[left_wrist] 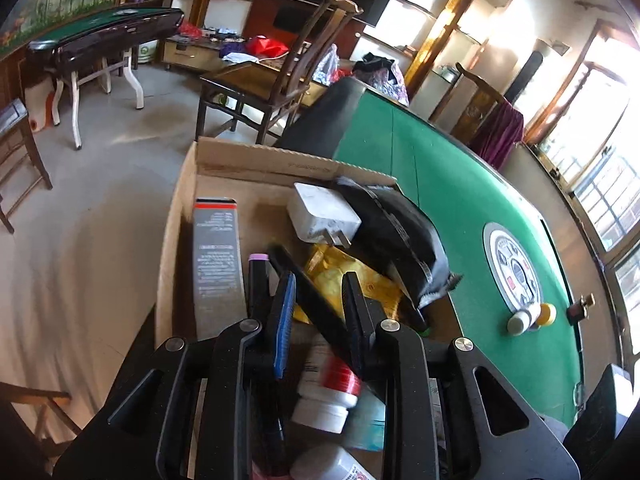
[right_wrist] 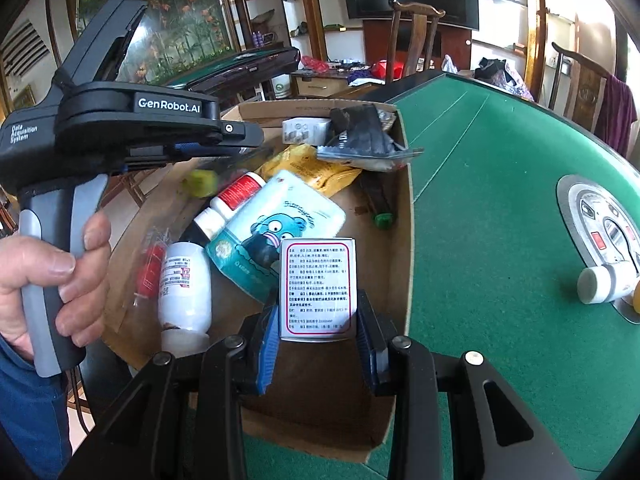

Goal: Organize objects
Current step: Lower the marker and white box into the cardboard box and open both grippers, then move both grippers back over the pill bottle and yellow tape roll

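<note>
Right gripper (right_wrist: 318,342): pads clamped on both sides of a small white medicine box (right_wrist: 318,286), held upright above the cardboard box (right_wrist: 404,216). Left gripper (left_wrist: 316,312): jaws narrowly parted, a black pen-like stick (left_wrist: 308,292) lying between them; contact cannot be confirmed. Judged step: depositing items into the carton. Next move calls for lowering the medicine box into the free space near the tissue pack (right_wrist: 276,232), then releasing. Two small bottles (right_wrist: 600,280) remain on the green table (right_wrist: 500,220).

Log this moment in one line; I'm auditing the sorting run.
task: organize objects | right hand-held gripper: shut on white carton, above cardboard box | left hand-held gripper: over box, grip unclear
</note>
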Motion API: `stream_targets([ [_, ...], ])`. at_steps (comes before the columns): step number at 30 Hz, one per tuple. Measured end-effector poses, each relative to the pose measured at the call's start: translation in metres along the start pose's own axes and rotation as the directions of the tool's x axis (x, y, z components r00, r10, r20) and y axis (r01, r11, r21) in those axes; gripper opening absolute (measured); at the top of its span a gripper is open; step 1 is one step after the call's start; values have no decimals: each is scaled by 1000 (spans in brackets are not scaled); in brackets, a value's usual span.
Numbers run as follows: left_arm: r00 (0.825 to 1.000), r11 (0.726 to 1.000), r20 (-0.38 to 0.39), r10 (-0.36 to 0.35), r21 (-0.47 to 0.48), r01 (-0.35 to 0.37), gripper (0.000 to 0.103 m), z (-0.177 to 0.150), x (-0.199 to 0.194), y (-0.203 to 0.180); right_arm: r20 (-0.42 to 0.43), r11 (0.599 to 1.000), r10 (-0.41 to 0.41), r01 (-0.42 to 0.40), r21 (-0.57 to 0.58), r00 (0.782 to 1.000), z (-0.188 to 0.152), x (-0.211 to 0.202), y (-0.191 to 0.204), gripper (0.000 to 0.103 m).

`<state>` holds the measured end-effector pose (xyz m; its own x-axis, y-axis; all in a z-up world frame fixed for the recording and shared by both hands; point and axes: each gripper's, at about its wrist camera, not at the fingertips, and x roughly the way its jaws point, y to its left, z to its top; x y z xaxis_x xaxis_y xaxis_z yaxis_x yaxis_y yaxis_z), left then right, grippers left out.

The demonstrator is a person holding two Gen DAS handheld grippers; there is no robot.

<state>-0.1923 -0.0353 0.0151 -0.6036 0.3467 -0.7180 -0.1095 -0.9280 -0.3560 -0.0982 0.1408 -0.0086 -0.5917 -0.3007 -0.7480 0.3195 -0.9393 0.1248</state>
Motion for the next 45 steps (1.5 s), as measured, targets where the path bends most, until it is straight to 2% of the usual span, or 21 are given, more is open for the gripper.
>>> stream_targets([
  [4,1000,1000,-21,12,-18,-12,23,0,2,4,-9,999,-23,22,-23,1000,4,5,4,34],
  [12,1000,1000,-9,6,-10,-6,23,-1,-10,-2,-43,999,-1,-1,-44,999,1,4,8,35],
  [13,1000,1000,-9,5,-4,-6,23,-1,-12,-4,-47,999,3,-5,-49,999,0,3,8,36],
  [18,1000,1000,0,15,22,-15,23,-2,-22,-12,-28,996,26,-28,-90,999,-5,-10,11,53],
  [24,1000,998,4,26,52,-26,24,-5,-29,-24,19,995,52,-50,-85,998,-8,-33,3,54],
  [32,999,997,-14,37,63,-36,25,-9,-27,-36,58,995,95,-95,-3,994,-11,-53,-26,57],
  [35,999,998,-23,30,58,-29,34,-11,-27,-40,83,996,88,-91,27,993,-11,-62,-40,60],
  [37,1000,998,-17,25,66,-23,45,-12,-29,-46,99,995,85,-89,44,992,-12,-68,-49,64],
  [41,1000,993,-12,6,118,-5,47,-15,-33,-67,136,995,64,-74,70,989,-13,-83,-75,70],
  [45,1000,978,-28,-11,208,17,47,-19,-30,-101,176,993,6,-27,116,984,-14,-105,-123,71],
])
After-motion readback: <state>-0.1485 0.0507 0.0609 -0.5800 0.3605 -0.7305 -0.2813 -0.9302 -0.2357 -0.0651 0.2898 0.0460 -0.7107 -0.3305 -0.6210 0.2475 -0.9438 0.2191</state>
